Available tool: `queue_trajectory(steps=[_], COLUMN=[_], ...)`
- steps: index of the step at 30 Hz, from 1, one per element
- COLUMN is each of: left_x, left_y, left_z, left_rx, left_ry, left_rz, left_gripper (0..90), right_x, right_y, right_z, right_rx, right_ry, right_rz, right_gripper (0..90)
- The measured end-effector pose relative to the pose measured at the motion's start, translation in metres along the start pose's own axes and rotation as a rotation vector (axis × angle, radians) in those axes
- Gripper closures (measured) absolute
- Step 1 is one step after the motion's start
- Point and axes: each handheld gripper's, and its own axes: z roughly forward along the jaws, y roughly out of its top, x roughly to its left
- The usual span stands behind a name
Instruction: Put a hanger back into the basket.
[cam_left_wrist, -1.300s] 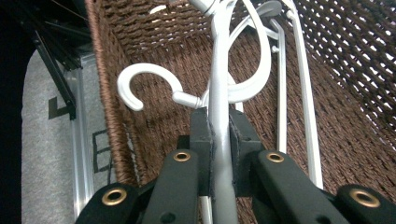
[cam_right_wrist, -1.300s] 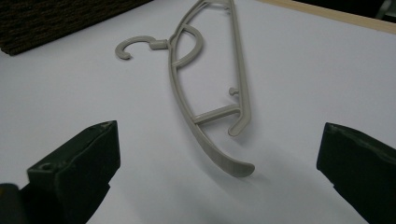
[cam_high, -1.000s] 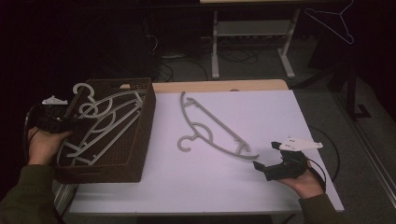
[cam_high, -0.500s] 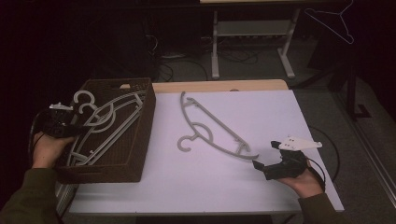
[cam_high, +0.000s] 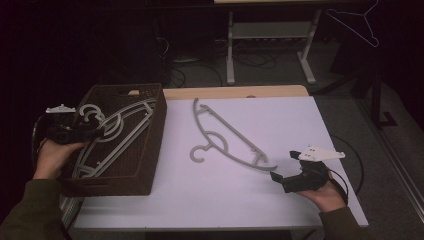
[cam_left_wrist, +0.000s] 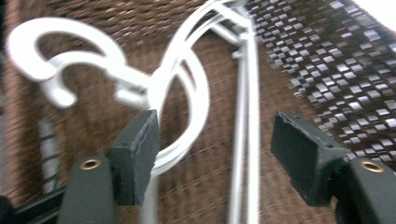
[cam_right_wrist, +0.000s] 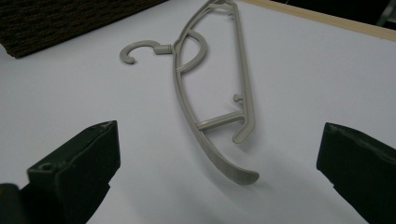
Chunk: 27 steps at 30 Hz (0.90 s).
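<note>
Grey hangers (cam_high: 112, 132) now lie lower in the woven basket (cam_high: 150, 145) at the high view's left, released by the left gripper (cam_high: 80, 132). Its own view shows jaws wide apart. The right gripper (cam_right_wrist: 217, 172), jaws wide, faces the table hanger (cam_right_wrist: 212, 88), likely next.
</note>
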Motion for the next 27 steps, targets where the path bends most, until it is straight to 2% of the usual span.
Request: queue_trajectory(steps=[3,4,5,6,7,8,10,13,17,19,22,27], left_x=[-0.007,-0.013,-0.013,-0.021,-0.021,-0.028,-0.038,-0.054,-0.081,-0.099,-0.123,-0.16], left_y=[0.003,0.007,0.007,0.01,0.01,0.015,0.019,0.028,0.037,0.043,0.05,0.056], left_z=[0.0,0.001,0.001,0.003,0.003,0.004,0.006,0.006,0.01,0.012,0.017,0.028], left_rx=[-0.02,-0.035,-0.035,-0.051,-0.051,-0.069,-0.087,-0.107,-0.123,-0.134,-0.141,-0.153], left_ry=[-0.021,-0.047,-0.047,-0.078,-0.078,-0.103,-0.12,-0.15,-0.187,-0.212,-0.235,-0.266], left_rz=[0.003,0.015,0.015,0.012,0.012,0.025,0.032,0.069,0.099,0.12,0.145,0.168], left_gripper=[27.8,26.1,24.9,24.0,23.0,21.9,20.2,18.3,16.3,16.0,16.1,17.8], right_x=[0.0,0.0,0.0,0.0,0.001,0.001,0.001,0.001,-0.001,-0.002,-0.004,-0.008], right_y=[0.0,0.001,0.001,0.002,0.002,0.002,0.003,0.005,0.009,0.012,0.014,0.019], right_z=[0.0,0.001,0.001,0.002,0.003,0.004,0.006,0.009,0.012,0.015,0.02,0.025], right_rx=[-0.003,-0.008,-0.009,-0.005,-0.004,0.003,0.006,0.021,0.043,0.059,0.075,0.099], right_ry=[0.0,0.002,0.002,0.005,0.005,0.005,0.005,0.004,-0.012,-0.011,-0.017,-0.028], right_rz=[0.002,0.011,0.01,0.011,0.004,0.002,0.002,0.002,0.006,0.011,0.015,0.023], right_gripper=[0.0,0.0,0.0,0.0,0.0,0.0,0.0,2.1,13.7,15.5,22.8,47.5])
